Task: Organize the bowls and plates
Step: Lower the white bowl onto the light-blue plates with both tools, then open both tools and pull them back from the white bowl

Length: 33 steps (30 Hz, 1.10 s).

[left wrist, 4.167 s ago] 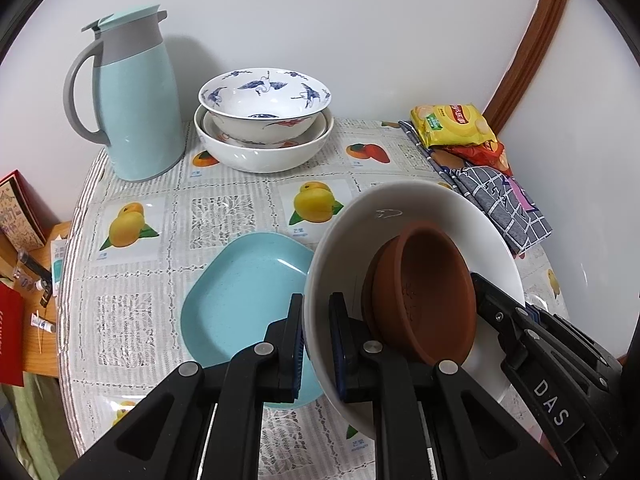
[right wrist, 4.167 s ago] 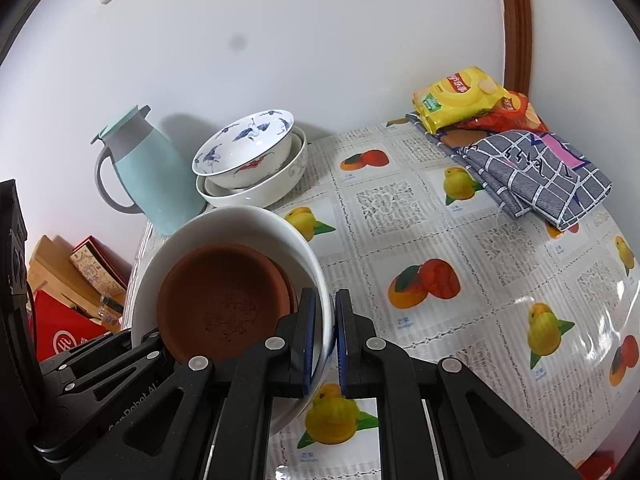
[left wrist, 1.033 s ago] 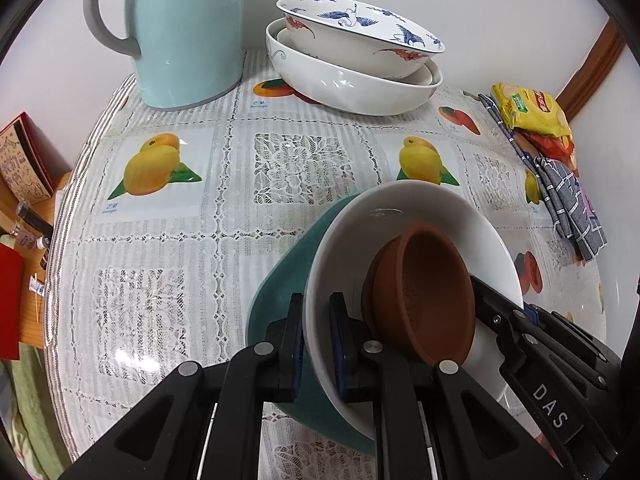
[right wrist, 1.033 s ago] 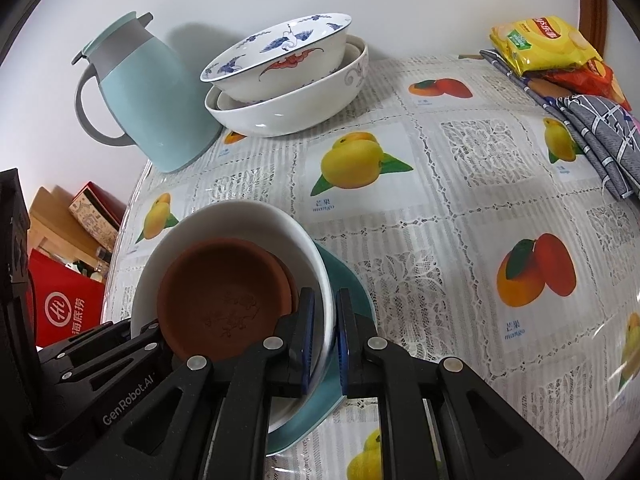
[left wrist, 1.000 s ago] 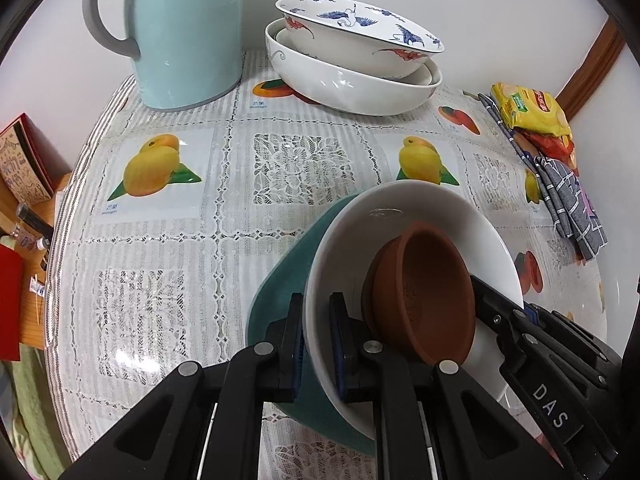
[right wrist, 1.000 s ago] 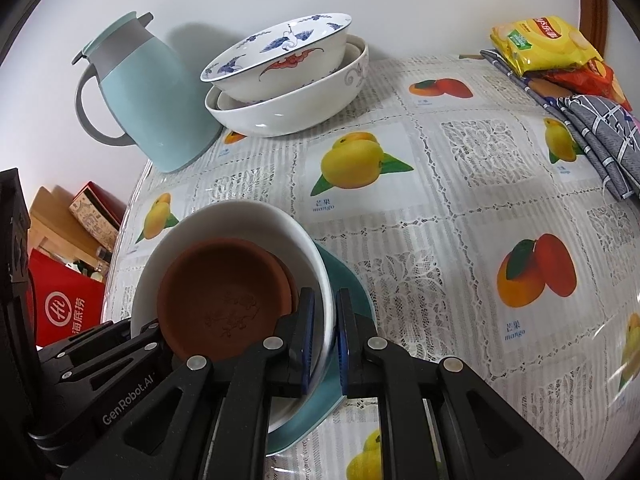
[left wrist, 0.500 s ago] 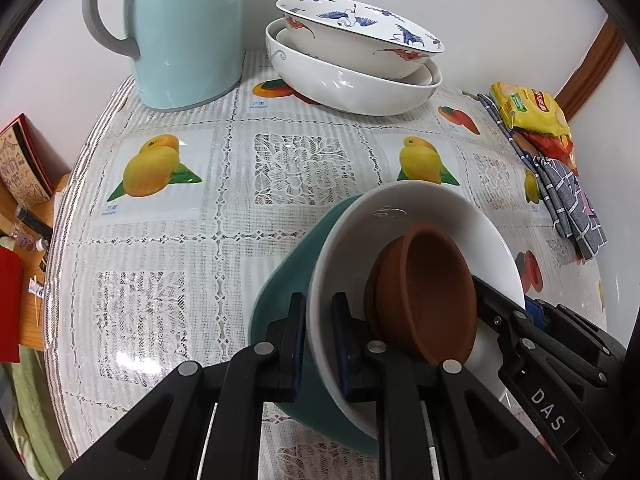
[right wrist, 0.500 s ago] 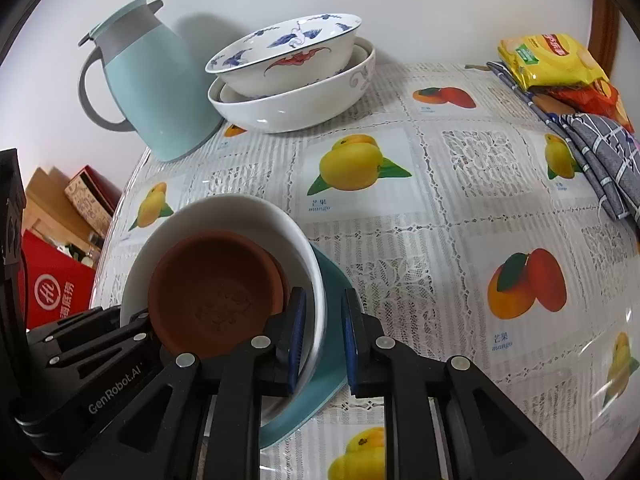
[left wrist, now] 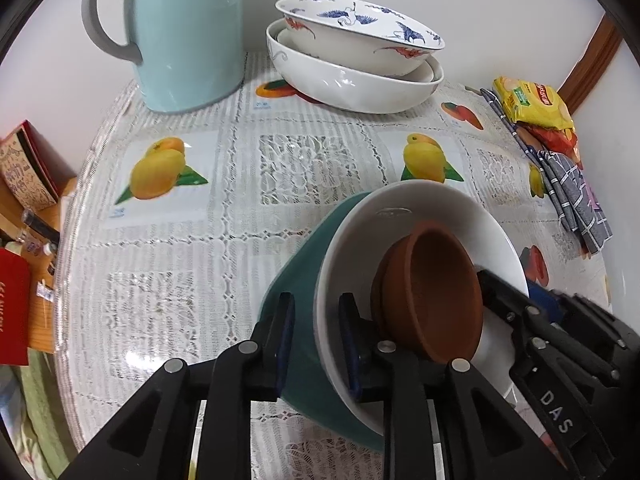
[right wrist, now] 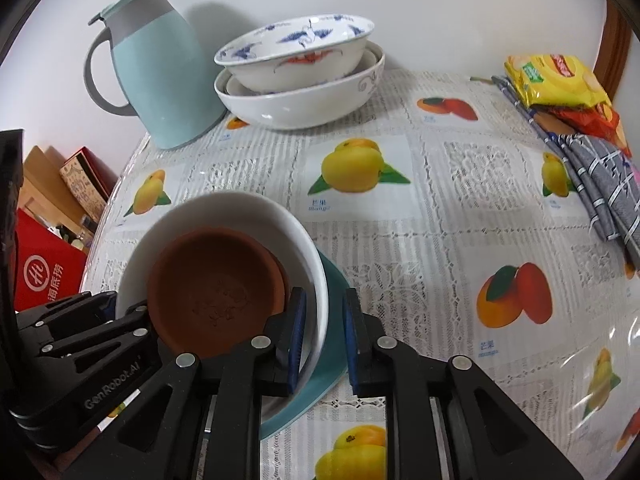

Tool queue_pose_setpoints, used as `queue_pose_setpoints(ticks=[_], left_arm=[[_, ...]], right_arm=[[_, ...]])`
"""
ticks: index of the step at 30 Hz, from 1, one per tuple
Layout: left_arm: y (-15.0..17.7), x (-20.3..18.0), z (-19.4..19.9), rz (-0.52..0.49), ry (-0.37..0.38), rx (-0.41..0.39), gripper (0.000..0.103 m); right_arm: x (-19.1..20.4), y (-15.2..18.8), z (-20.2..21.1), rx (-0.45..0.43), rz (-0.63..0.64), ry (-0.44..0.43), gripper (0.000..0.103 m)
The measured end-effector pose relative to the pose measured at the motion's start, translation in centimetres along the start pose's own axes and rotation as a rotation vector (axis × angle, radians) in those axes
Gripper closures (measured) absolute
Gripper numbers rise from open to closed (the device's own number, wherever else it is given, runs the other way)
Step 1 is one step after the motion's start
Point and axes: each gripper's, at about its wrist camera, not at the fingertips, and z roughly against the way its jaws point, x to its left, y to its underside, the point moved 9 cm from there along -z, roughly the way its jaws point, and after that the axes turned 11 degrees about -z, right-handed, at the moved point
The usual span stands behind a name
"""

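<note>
A white bowl (left wrist: 420,208) with a brown clay bowl (left wrist: 436,292) inside rests on a teal plate (left wrist: 300,280) on the fruit-print tablecloth. My left gripper (left wrist: 318,340) straddles the white bowl's near-left rim. Its jaws are opening, and a gap shows on both sides of the rim. In the right wrist view, the white bowl (right wrist: 224,208), the brown bowl (right wrist: 216,276) and the teal plate (right wrist: 332,344) sit at lower left. My right gripper (right wrist: 325,332) straddles the opposite rim, jaws opening, pads off the rim.
A stack of white bowls (left wrist: 352,80) topped by a blue-patterned bowl (left wrist: 360,28) stands at the back beside a pale blue jug (left wrist: 184,32). Snack packets (left wrist: 532,104) and a grey checked cloth (left wrist: 572,196) lie at the right. Red boxes (right wrist: 44,276) sit beyond the table's left edge.
The white bowl with the brown bowl was carried over the teal plate and set on it. Over the last second both grippers' jaws have parted from the rim.
</note>
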Motion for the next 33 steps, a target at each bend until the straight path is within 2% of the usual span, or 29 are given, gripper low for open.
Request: queue_pose_setpoints(ticks=[2, 12, 15, 16, 18, 20, 24, 28, 30, 33], left_arm=[[-0.1, -0.1, 0.2, -0.012, -0.009, -0.001, 0.076], [0.0, -0.2, 1.2, -0.018, -0.038, -0.007, 0.070], [0.2, -0.3, 1.8, -0.016, -0.034, -0.017, 0.064], [0.2, -0.2, 2.1, -0.018, -0.046, -0.020, 0.058], [0.3, -0.1, 2.6, -0.021, -0.057, -0.029, 0.053], [0.6, -0.1, 3.1, -0.017, -0.042, -0.035, 0.053], [1.3, -0.1, 4.2, -0.025, -0.060, -0.045, 0.053], [2.0, -0.4, 5.8, -0.017, -0.055, -0.068, 0.053], [2.3, -0.7, 6.8, -0.013, -0.056, -0.092, 0.053], [2.9, -1.4, 8.8, -0.002, -0.064, -0.134, 0.053]], right_arm=[[-0.4, -0.4, 0.4, -0.032, 0.011, 0.040, 0.067], [-0.9, -0.3, 1.3, -0.038, 0.004, 0.012, 0.067], [-0.8, 0.1, 1.4, -0.029, 0.006, 0.003, 0.067], [-0.8, 0.2, 1.5, -0.029, 0.007, 0.003, 0.067], [-0.8, 0.4, 1.7, -0.028, 0.007, -0.001, 0.067], [-0.6, 0.7, 2.0, -0.021, 0.012, -0.006, 0.066], [-0.5, 1.4, 2.7, -0.020, 0.018, 0.000, 0.065], [-0.6, 2.2, 4.7, -0.058, 0.031, 0.019, 0.064], [-0.7, 2.6, 6.0, -0.084, 0.036, 0.030, 0.059], [-1.2, 3.2, 8.4, -0.120, 0.029, 0.038, 0.057]])
